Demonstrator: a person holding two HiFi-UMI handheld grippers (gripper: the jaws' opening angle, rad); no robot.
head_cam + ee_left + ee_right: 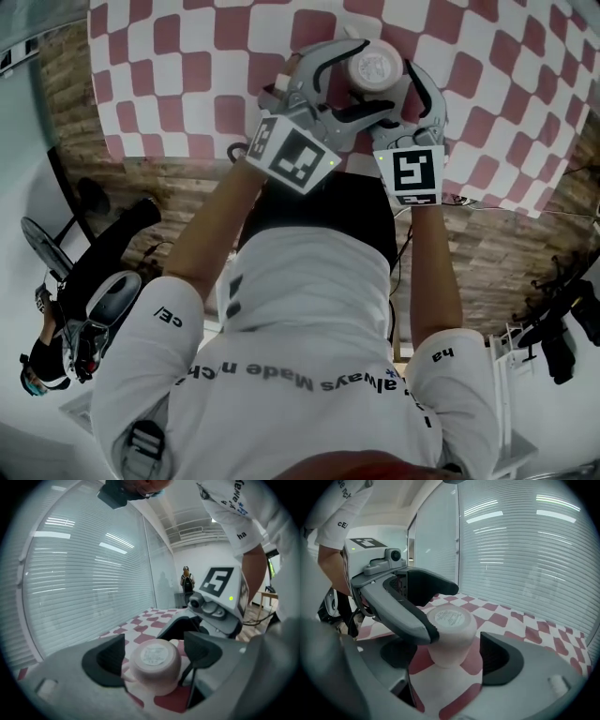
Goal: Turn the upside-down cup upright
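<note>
- Upside-down cup [373, 66] stands rim-down on a red-and-white checked tablecloth [187, 75]. Its labelled base faces up, and it sits squarely between the jaws of both hand-held grippers.
- Left gripper [153, 658] is released: its jaws flank the cup's sides, with a clear gap at the far pad and no squeeze visible.
- Right gripper [450, 658] is likewise released. Its jaws stand wide of the cup, and one jaw of the left gripper crosses in front of it.
- Pale and smooth-walled, the cup looks rigid and light, probably ceramic or hard plastic. That makes it likely to slip from a loose pinch and to chip if dropped.
- Best purchase appears to be across the side wall at mid-height, pads opposite each other. That hold leaves the rim free to swing upward.
</note>
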